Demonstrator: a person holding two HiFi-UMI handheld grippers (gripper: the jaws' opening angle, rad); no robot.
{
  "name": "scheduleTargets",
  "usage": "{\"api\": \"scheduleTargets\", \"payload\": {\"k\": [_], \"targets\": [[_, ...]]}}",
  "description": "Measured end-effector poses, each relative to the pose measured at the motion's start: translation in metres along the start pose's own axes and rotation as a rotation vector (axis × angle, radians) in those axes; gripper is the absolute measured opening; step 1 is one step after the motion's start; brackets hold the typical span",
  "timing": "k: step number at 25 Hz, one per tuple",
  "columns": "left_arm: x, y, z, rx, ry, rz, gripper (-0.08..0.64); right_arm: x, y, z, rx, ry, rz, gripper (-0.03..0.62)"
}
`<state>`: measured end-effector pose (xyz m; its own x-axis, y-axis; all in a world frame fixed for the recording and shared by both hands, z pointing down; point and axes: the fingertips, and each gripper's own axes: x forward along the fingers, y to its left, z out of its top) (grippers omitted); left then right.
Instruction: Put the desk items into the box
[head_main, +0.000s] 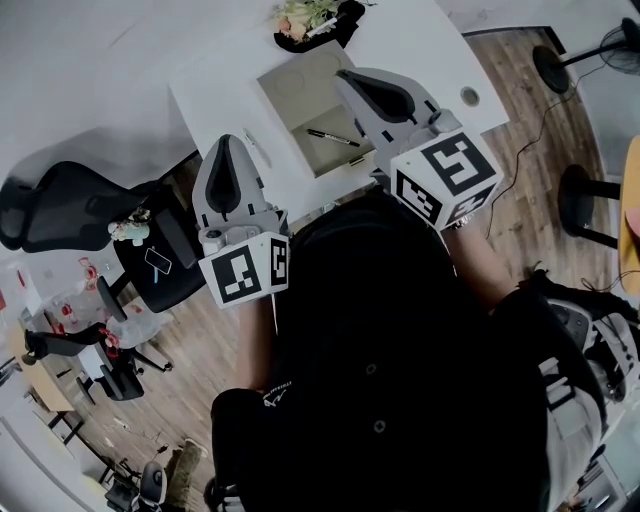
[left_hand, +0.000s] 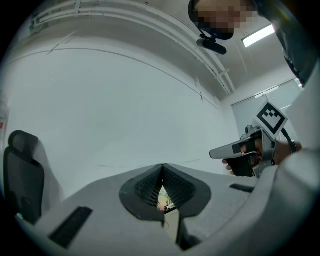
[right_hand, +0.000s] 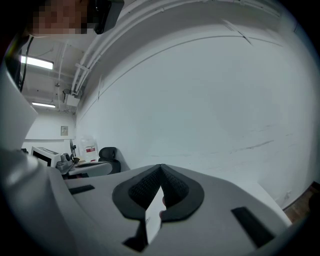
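Crosswise, the pen (head_main: 333, 137) lies in the box (head_main: 290, 95) beside the right claw (head_main: 342, 74), left claw (head_main: 224, 142) farther; both closed, empty.

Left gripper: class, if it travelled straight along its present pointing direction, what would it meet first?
Probably the plain white wall; the left gripper seems to point level above the white desk, though depth is unclear.

An office: a black swivel chair (head_main: 60, 215) near a white desk (head_main: 420, 50), wood-look flooring (head_main: 520, 110), strip lights (left_hand: 258, 35) overhead
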<state>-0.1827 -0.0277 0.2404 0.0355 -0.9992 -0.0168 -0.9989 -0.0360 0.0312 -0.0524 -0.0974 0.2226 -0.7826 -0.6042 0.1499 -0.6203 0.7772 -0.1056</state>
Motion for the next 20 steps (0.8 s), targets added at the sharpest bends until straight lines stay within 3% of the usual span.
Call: {"api": "scheduleTargets", "payload": {"k": [20], "targets": [[0.009, -0.008, -0.005, -0.001, -0.007, -0.038, 0.008, -0.003, -0.011, -0.003, -0.007, 0.004, -0.040, -0.002]]}}
